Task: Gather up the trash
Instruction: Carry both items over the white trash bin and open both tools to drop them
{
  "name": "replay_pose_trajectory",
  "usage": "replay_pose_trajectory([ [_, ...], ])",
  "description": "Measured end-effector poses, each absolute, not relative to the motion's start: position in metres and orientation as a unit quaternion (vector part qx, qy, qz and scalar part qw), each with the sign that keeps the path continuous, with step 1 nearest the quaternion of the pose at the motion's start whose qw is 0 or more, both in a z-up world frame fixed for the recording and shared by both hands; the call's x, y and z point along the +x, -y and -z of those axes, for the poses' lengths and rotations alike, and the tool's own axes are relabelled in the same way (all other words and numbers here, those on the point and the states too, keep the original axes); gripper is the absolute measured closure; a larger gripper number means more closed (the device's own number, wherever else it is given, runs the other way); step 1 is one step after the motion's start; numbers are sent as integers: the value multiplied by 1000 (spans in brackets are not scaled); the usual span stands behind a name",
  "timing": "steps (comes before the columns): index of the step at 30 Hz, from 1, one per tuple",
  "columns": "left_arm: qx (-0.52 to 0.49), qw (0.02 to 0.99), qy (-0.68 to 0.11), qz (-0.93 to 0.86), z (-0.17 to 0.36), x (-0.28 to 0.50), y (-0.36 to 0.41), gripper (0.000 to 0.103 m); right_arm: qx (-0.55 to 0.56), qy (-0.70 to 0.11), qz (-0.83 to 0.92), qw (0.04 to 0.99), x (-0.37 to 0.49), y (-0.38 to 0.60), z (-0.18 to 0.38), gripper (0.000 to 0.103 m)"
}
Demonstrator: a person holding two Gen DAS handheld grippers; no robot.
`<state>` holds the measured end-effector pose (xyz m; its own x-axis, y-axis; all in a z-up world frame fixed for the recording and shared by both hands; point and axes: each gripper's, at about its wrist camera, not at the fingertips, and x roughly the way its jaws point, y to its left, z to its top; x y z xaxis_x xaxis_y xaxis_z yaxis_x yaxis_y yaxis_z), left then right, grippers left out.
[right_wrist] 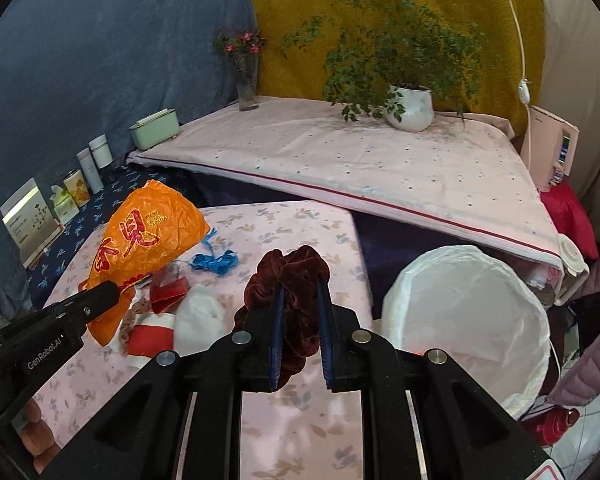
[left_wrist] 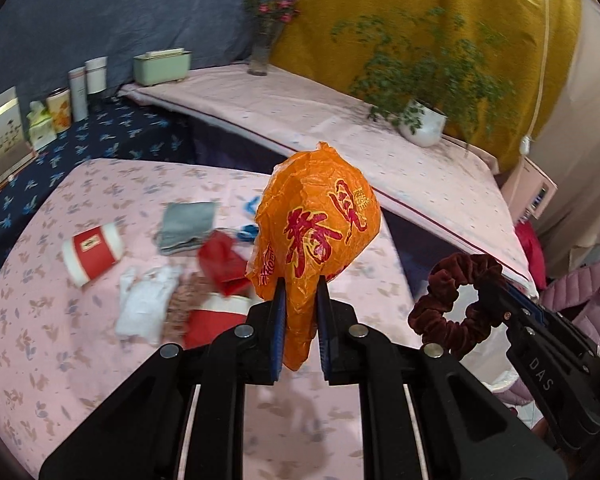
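Observation:
My left gripper (left_wrist: 301,286) is shut on a crumpled orange plastic bag (left_wrist: 320,220) with red characters, held up above the pink floral table (left_wrist: 40,300). From the right wrist view the same bag (right_wrist: 148,232) hangs at the left in the left gripper (right_wrist: 114,289). My right gripper (right_wrist: 301,286) is shut on a dark red velvet scrunchie (right_wrist: 288,276), which also appears at the right of the left wrist view (left_wrist: 448,304). A bin lined with a white bag (right_wrist: 468,320) stands open beside the table's right edge. More litter lies on the table: a red-and-white cup (left_wrist: 92,252), white tissue (left_wrist: 144,304), red wrappers (left_wrist: 220,260).
A grey cloth (left_wrist: 188,224) and blue string (right_wrist: 214,260) lie on the table. Behind is a lower pink-covered surface (right_wrist: 340,160) with a potted plant (right_wrist: 410,106), a flower vase (right_wrist: 246,80) and a green box (right_wrist: 154,128). Jars and cartons (right_wrist: 84,176) line the left.

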<state>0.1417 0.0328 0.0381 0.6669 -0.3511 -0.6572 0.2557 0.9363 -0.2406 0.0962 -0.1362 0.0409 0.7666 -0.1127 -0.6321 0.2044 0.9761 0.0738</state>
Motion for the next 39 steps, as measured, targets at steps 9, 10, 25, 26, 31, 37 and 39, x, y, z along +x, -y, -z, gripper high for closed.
replay_pose_trajectory([
  [9,-31,894,-379,236,-43,128,54,90,86,-327,150,929,66,212,-41,89],
  [10,-27,892,-380,242,-43,127,63,90,87,-328,156,927,63,220,-40,89],
  [25,16,862,-390,323,-36,114,166,88,89,-351,211,908,46,285,-16,89],
  [26,16,859,-393,327,-34,115,170,87,90,-352,213,907,46,288,-14,88],
  [31,21,860,-392,327,-29,114,181,66,93,-355,224,903,45,297,-8,85],
  [37,27,868,-389,309,-27,113,181,50,91,-353,233,902,43,300,-10,83],
  [39,26,868,-391,304,-27,114,179,50,91,-352,233,902,43,299,-11,82],
])
